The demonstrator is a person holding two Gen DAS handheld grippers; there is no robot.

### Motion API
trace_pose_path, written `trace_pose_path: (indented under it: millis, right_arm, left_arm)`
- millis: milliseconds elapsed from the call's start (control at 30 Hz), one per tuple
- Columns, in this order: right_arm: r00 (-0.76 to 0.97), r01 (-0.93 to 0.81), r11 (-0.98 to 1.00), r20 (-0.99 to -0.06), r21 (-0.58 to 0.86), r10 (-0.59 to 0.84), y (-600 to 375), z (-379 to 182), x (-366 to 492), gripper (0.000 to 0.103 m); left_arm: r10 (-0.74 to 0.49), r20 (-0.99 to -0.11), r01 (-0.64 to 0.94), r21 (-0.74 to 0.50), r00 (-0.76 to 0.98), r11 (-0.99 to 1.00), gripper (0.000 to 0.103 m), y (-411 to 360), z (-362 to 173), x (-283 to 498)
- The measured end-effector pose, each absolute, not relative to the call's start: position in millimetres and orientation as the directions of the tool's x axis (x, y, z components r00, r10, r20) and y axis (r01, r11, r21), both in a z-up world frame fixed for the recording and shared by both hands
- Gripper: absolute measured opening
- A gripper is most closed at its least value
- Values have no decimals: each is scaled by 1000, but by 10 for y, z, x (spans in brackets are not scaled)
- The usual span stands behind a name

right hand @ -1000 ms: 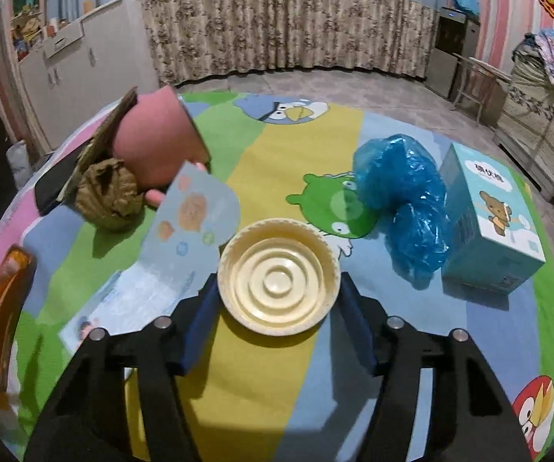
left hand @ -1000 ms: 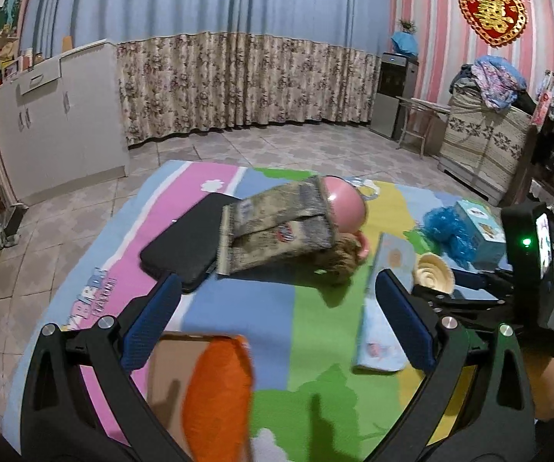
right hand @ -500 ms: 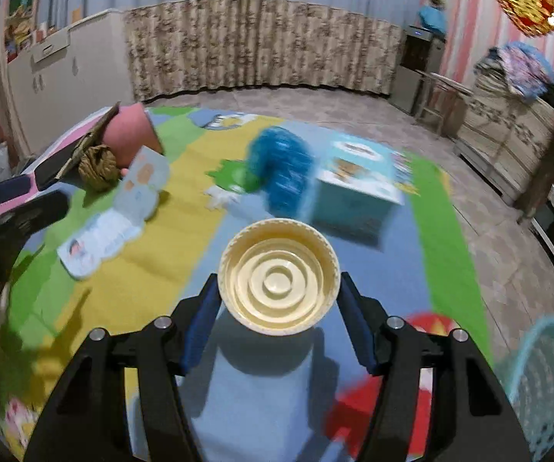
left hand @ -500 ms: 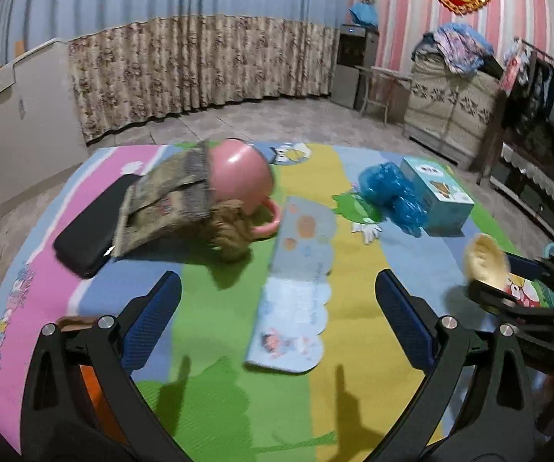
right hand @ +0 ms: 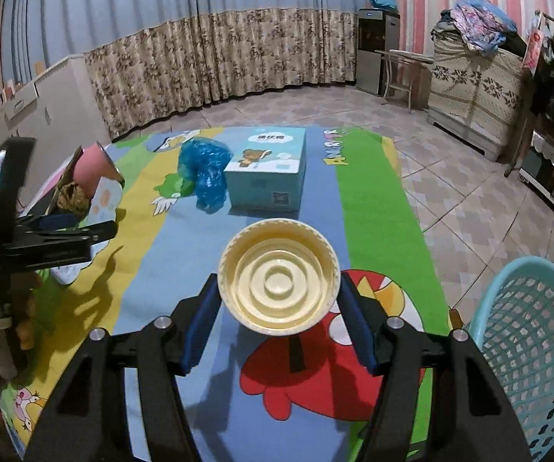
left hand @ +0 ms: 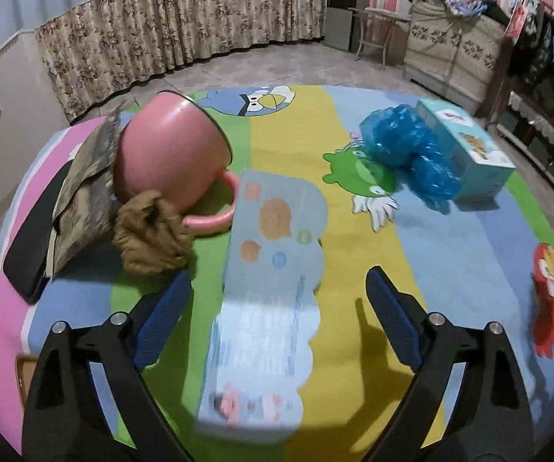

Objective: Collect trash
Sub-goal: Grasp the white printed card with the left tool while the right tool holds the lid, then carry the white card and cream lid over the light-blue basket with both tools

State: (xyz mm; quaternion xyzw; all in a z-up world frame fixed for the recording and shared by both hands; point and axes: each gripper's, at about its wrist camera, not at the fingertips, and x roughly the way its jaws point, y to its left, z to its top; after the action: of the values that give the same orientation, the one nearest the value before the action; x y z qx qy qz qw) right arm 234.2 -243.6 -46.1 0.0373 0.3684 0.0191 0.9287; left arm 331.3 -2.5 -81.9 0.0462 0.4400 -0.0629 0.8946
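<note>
My right gripper (right hand: 279,302) is shut on a cream paper bowl (right hand: 279,275) and holds it above the play mat, left of a light-blue mesh basket (right hand: 535,346). My left gripper (left hand: 277,304) is open and empty, hovering over a pale blue picture booklet (left hand: 269,300) on the mat. A crumpled blue plastic bag (left hand: 404,154) lies beside a light-blue tissue box (left hand: 465,150). A brown crumpled wad (left hand: 150,238) lies against a tipped pink mug (left hand: 169,158). The left gripper also shows in the right wrist view (right hand: 65,231).
A patterned pouch (left hand: 84,184) and a black flat case (left hand: 34,238) lie left of the mug. The colourful mat (right hand: 373,200) covers a tiled floor. Curtains, a cabinet and a sofa line the room's edges.
My right gripper has carried the bowl to the right, and the mesh basket has come into its view. My left gripper has swung right and forward, over the booklet.
</note>
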Motion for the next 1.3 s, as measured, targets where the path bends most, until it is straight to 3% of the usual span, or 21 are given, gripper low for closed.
trace_pose_path:
  millis: [200,267,633,833,1300]
  right_arm:
    - [736,15,994,-674,112,64,-2565,-455,2332,61]
    - [741,21,992,-668,122,66,-2607,-433,2306,61]
    - [771,51,990,-636,130,44,-2777,-268,1928,61]
    - [806,119,980,-592,160,-2,-3091,-131,1698,61]
    - [804,314,948,-545,53,-236,-4063,112,1170,61]
  left_arm:
    - [-38,-810,157,68,585,985,69,-113,-886,3464]
    - [-38,-806,166,76,591,983,55,-133,-861,3440]
    - [-23,-695,111,82,719,990,54,-135,-350,2943]
    - [-85,-605,117,14,791,993,54,-289,51,2576]
    - [-219,-474,274,50,853,961,54,-1629,448,1905]
